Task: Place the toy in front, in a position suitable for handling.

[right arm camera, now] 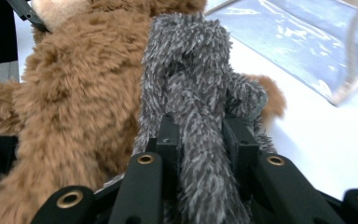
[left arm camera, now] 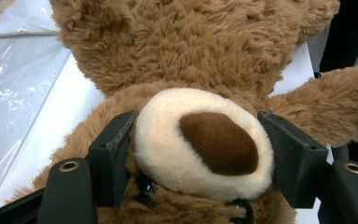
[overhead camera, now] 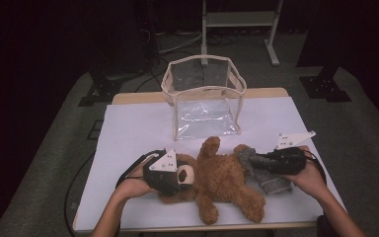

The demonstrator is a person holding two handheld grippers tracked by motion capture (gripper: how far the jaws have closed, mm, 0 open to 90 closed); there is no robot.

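Item one, brown teddy bear (overhead camera: pixel 222 180): it is lying on its back across the near half of the white table (overhead camera: pixel 133 128), head towards my left, legs pointing at the front edge. My left gripper (overhead camera: pixel 177 174) is pinching the bear's cream muzzle (left arm camera: pixel 200 149); in the left gripper view the two black jaws are pressing into either side of it, with the dark brown nose (left arm camera: pixel 219 142) sitting between them and facing up. My left hand (overhead camera: pixel 133 182) is resting low on the table beside the bear's head. Item two, grey fuzzy sock (overhead camera: pixel 264 173): it is lying just beside the bear's body on the right, touching the brown fur. My right gripper (overhead camera: pixel 256 160) is clamping a fold of this grey fabric; in the right gripper view the jaws are standing nearly together with a narrow strip of the sock (right arm camera: pixel 200 140) squeezed between them, the rest bunching up ahead of the jaws against the bear (right arm camera: pixel 74 102). Item three, clear plastic bag (overhead camera: pixel 205 94) with a beige trim: it is standing upright and open at the top, at the far middle of the table, apart from the bear and both grippers.
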